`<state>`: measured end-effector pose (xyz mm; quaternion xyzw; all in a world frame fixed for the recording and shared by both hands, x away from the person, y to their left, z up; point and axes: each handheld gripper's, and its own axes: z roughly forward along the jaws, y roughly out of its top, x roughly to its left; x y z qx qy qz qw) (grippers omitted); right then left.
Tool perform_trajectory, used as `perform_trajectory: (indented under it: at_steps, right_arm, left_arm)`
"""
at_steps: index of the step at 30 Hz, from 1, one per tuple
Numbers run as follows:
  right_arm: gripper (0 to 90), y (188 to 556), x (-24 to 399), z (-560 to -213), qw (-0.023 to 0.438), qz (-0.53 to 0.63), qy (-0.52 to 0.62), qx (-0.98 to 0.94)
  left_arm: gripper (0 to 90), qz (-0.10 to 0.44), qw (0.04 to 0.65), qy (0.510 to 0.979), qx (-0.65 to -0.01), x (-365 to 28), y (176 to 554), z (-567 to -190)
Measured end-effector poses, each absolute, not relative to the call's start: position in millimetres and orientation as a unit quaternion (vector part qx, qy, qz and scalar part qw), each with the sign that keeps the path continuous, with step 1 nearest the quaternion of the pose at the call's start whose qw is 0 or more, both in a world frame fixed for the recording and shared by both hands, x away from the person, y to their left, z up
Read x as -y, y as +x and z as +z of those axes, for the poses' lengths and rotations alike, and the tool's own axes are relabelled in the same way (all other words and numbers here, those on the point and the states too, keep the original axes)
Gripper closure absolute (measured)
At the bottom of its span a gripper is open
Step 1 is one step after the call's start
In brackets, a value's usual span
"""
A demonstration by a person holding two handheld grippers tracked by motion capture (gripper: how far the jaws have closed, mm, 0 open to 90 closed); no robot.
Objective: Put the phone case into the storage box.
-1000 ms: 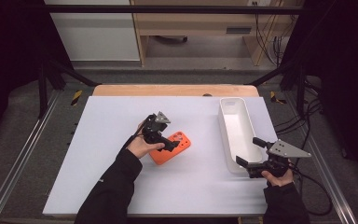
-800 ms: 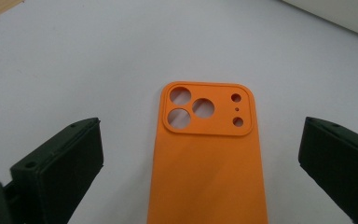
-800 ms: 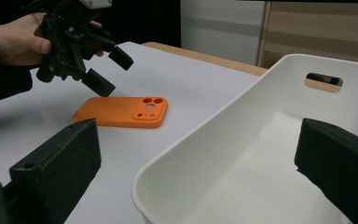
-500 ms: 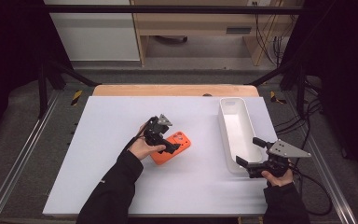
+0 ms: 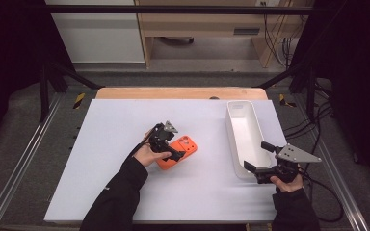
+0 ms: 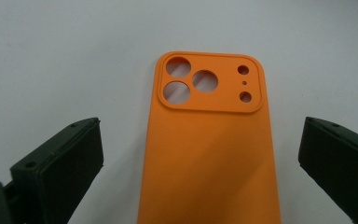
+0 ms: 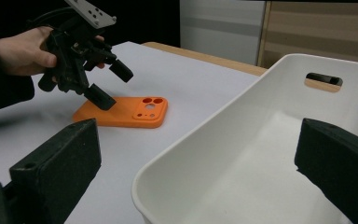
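An orange phone case [image 5: 187,146] lies flat on the white table, back up, camera cut-outs at its far end. My left gripper [image 5: 172,147] hovers just above its near half, open, one jaw on each side of the case [image 6: 209,154] without touching it. In the right gripper view the left gripper [image 7: 112,85] tilts down over the case [image 7: 135,111]. My right gripper [image 5: 258,157] is open at the near end of a white tray [image 5: 241,103], with the tray's near corner between its jaws [image 7: 205,123].
The long white tray holds nothing and has a handle slot [image 7: 324,78] in its far end. The white tabletop [image 5: 115,125] stretches left of the case. A wooden strip [image 5: 173,93] borders the far edge; metal rails run along both sides.
My left gripper has eased slightly lower and closer over the orange case. The case, the tray and the right gripper have stayed put.
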<state>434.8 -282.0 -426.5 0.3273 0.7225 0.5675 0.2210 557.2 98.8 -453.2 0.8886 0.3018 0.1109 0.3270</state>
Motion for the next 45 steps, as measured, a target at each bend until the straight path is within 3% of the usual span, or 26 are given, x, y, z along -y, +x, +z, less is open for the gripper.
perform_trajectory:
  at_steps: [16,45]
  right_arm:
    - [0.8,434.8,282.0,-426.4,0.221,0.567,0.328,-0.722]
    - [0.9,435.2,281.9,-426.5,0.221,0.566,0.329,-0.723]
  left_arm:
    - [0.2,0.098,0.306,0.9,-0.295,-94.5,557.0,-463.8]
    - [10.6,0.085,0.265,0.919,-0.28,-95.5,558.9,-469.4]
